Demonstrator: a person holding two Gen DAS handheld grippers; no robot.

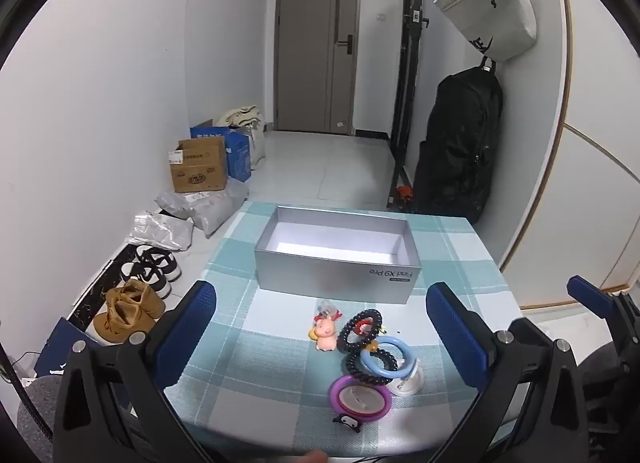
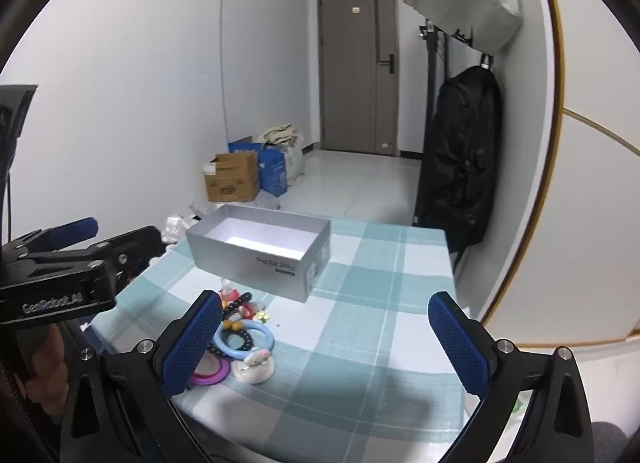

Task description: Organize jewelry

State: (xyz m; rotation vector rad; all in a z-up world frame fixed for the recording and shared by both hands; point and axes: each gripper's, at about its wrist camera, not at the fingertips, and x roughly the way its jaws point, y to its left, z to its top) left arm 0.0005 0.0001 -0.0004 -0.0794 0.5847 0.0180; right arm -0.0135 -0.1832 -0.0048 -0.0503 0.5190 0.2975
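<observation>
Grey box (image 1: 336,271) stands empty on the checked cloth (image 1: 460,263); before it lie one pink pig (image 1: 324,333), two black coils (image 1: 359,326), one blue ring (image 1: 386,359), one purple ring (image 1: 360,399). Only the left view shows shoes (image 1: 128,309). Left gripper (image 1: 320,327) and right gripper (image 2: 326,335) both gape, holding nothing.

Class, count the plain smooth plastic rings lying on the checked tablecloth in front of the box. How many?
2. A light blue ring lies over the black beaded loops; a purple ring lies nearest the camera, beside the white piece. Others may hide under the pile.
</observation>
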